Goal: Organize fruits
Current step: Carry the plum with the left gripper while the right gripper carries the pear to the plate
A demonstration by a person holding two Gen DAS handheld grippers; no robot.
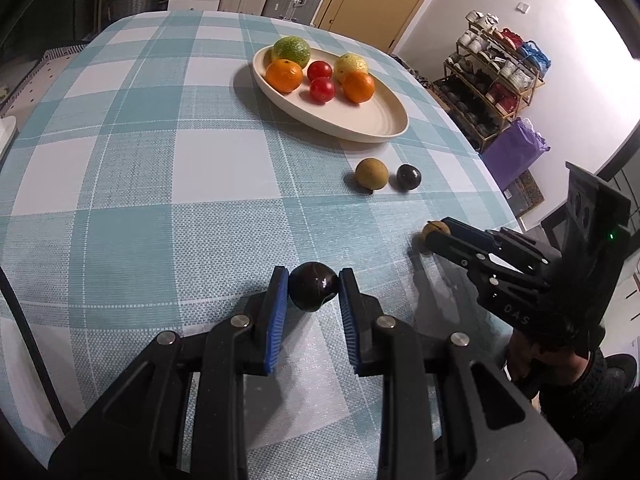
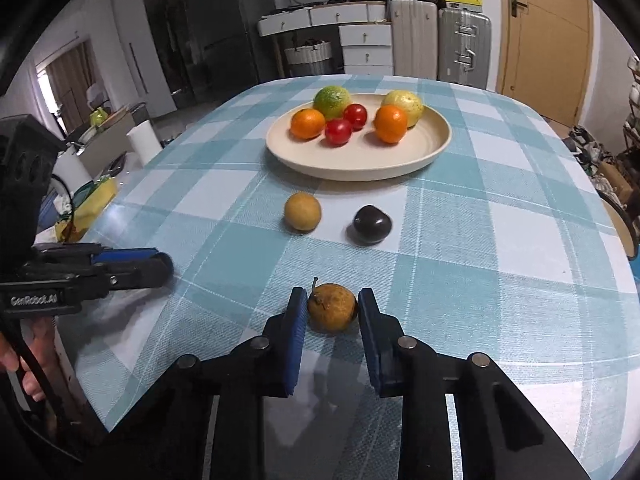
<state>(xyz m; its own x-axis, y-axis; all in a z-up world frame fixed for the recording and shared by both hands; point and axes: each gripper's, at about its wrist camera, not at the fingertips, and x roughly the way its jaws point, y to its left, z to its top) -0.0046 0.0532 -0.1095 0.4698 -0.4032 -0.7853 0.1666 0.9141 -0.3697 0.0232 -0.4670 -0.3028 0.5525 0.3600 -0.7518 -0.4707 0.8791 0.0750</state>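
Straddling one fruit each, the two grippers work at the near edge of the checked tabletop [image 2: 500, 216]. The left gripper [image 1: 313, 285] has its blue pads on either side of a dark plum [image 1: 313, 286]; the pads look to be touching it, though whether it is lifted off the cloth cannot be told. The right gripper [image 2: 332, 306] stands part-open around a brown stemmed fruit [image 2: 332, 307], with a thin gap visible at each pad, so this fruit appears bracketed but not yet pinched.

Progress, as judged: the cream plate [image 2: 360, 164] already carries six fruits, namely two oranges [image 2: 307, 123], two red tomatoes [image 2: 338, 131], a green citrus [image 2: 332, 101] and a yellow-green one [image 2: 404, 101]. Four remain off it: the two at the grippers, plus a second brown fruit [image 2: 302, 212] and a second plum [image 2: 372, 224] lying side by side, apart, between the grippers and the plate. The job seems a little over half done.

Room for moving: the front half of the plate is bare. The two loose fruits sit in the straight line toward it. The right gripper's fruit lies near the tabletop's right-hand edge in the left wrist view, so a slip there could roll it off.
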